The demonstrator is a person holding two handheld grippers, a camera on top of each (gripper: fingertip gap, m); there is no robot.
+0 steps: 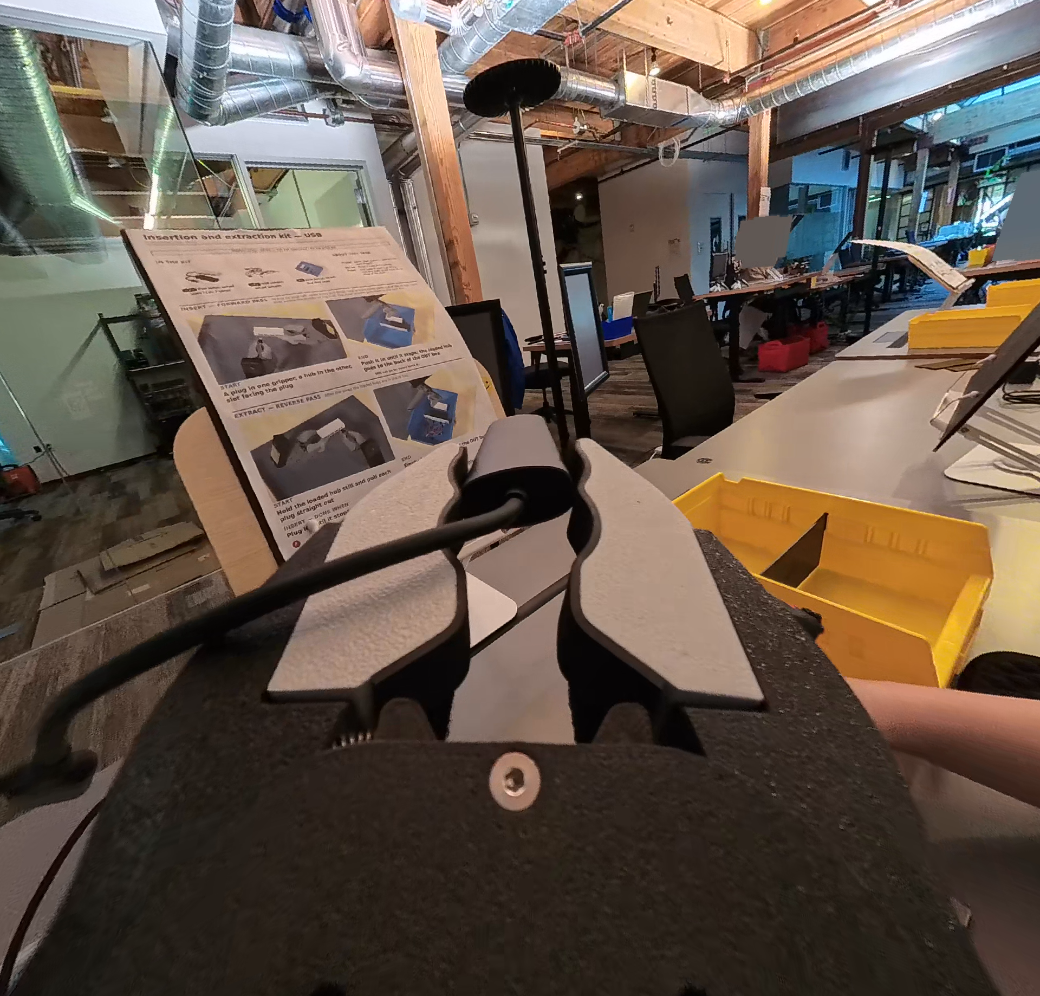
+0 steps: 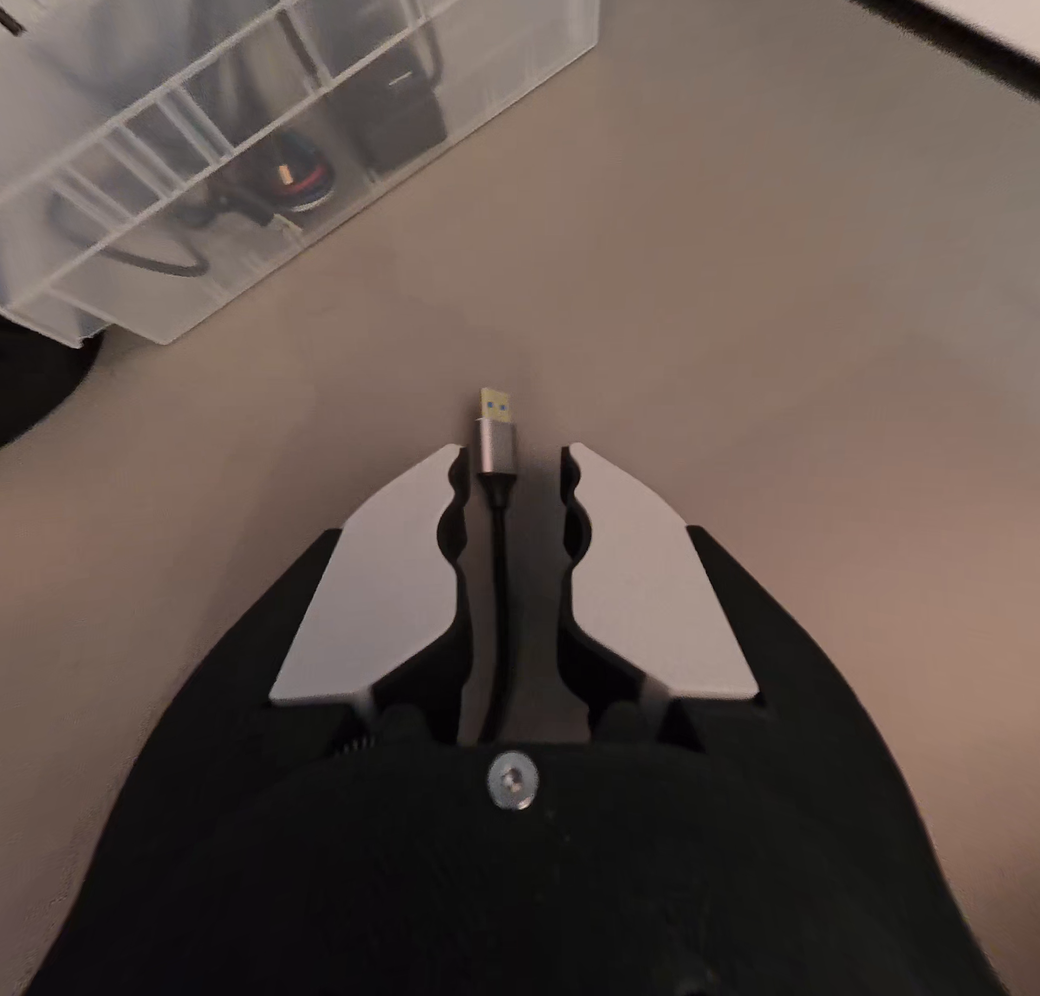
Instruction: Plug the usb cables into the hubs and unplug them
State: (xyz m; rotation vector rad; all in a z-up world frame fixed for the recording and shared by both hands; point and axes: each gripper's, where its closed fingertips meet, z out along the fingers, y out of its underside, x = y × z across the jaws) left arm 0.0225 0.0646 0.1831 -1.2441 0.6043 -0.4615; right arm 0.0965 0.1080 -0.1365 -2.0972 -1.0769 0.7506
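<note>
My left gripper (image 1: 520, 454) is shut on a dark grey usb hub (image 1: 515, 479) and holds it up in the air. The hub's black cable (image 1: 281, 592) trails back to the left over the gripper body. In the right wrist view, my right gripper (image 2: 515, 451) is open just above the beige table (image 2: 731, 321). A usb plug (image 2: 495, 434) with a silver shell and gold tip lies between the fingers, close to the left one and pointing forward. Its black cable (image 2: 498, 603) runs back between the fingers. The jaws stand wider than the plug.
A yellow divided bin (image 1: 833, 510) stands right of the left gripper. An instruction board (image 1: 298, 372) leans ahead on the left, with a black pole stand (image 1: 534, 237) behind the hub. A clear compartment box (image 2: 140, 192) holding cables sits at the right view's upper left. A forearm (image 1: 956, 727) shows at right. The tips of one gripper are about 35 centimetres away from the tips of the other.
</note>
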